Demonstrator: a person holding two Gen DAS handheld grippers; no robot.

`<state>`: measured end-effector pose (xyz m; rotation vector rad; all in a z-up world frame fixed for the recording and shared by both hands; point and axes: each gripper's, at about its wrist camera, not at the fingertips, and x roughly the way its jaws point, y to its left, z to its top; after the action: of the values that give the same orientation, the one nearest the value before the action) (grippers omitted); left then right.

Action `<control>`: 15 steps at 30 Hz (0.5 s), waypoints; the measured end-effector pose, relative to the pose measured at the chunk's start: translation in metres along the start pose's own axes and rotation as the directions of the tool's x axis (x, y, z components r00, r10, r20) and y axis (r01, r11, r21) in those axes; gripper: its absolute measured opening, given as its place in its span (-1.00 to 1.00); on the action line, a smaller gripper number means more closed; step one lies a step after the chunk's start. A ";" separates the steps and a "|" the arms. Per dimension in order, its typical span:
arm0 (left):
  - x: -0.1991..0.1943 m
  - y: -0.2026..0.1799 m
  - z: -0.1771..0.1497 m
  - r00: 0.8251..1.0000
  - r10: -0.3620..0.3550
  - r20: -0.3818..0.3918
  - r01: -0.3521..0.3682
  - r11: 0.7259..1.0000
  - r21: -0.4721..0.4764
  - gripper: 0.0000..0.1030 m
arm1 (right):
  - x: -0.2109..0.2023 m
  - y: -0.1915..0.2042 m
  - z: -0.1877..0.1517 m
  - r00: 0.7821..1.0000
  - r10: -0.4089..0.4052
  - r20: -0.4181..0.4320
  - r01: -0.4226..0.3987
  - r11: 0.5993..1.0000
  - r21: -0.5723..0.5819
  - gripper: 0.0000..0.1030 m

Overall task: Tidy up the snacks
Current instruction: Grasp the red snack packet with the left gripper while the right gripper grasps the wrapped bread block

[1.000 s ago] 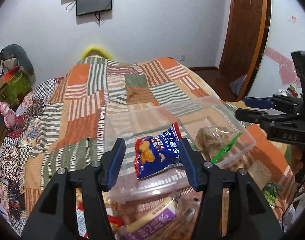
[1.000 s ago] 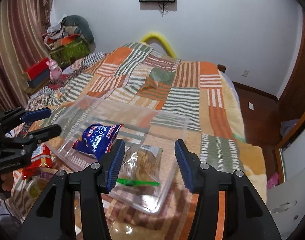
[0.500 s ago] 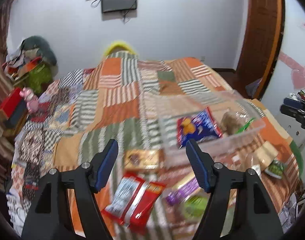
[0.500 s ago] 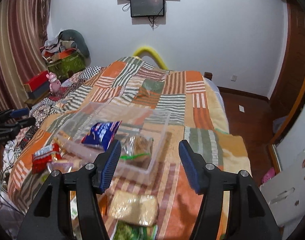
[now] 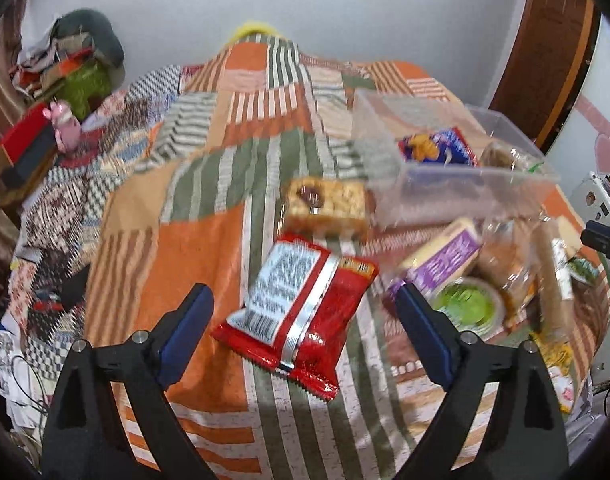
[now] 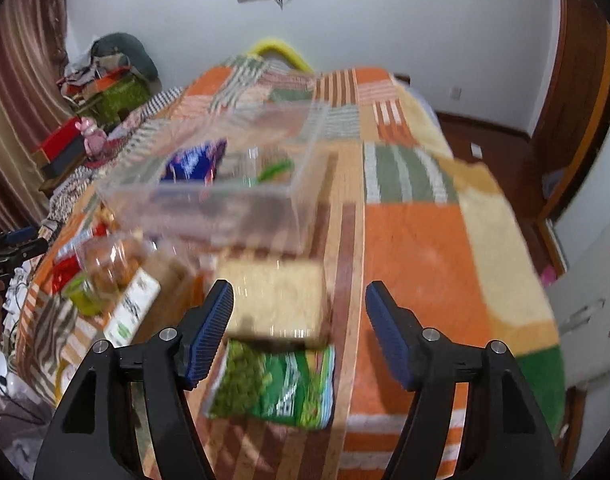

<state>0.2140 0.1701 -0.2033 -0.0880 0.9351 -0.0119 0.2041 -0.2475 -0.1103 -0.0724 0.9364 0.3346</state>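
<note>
Left wrist view: the left gripper (image 5: 303,312) stands wide open above the quilt (image 5: 193,264), its jaws having just been opening, and it grips nothing. Between the blue pads, lying flat on the quilt, is a red packet (image 5: 301,312) showing its back: a white printed panel, a silver seam down the middle and a barcode at the near end. Just beyond it lies a tan biscuit pack (image 5: 325,208), touching the near wall of a clear bin (image 5: 457,192). Inside the bin are a blue packet (image 5: 437,148) and a brownish bag (image 5: 501,156). To the right of the red packet sit a purple and cream box (image 5: 441,260), a green-lidded cup (image 5: 469,304) and a clear pack of brown pastries (image 5: 509,264), close together. The picture is blurred.

Right wrist view: the right gripper (image 6: 299,312) is partly open and empty, its jaws having just been opening. Between the pads lies a pale cracker pack (image 6: 277,300), its near edge overlapping a green packet (image 6: 277,388) printed with peas. The bin (image 6: 209,208) sits farther back, the blue packet (image 6: 193,162) visible inside. At the left edge the left gripper (image 6: 9,240) shows, beside more snacks, too blurred to name.
</note>
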 end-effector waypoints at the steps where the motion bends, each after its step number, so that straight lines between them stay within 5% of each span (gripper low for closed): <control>1: 0.006 0.000 -0.002 1.000 -0.001 -0.012 0.001 1.000 0.002 0.81 | 0.003 0.000 -0.003 1.000 0.001 -0.017 -0.001 1.000 0.003 0.36; 15: 0.070 0.010 -0.001 0.994 -0.035 -0.102 0.038 0.999 0.031 0.81 | 0.017 0.008 -0.009 0.999 0.012 -0.053 -0.010 1.000 0.025 0.79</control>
<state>0.2547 0.1766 -0.2608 -0.0743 1.0342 -0.0661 0.2036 -0.2374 -0.1289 -0.0535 0.9934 0.3323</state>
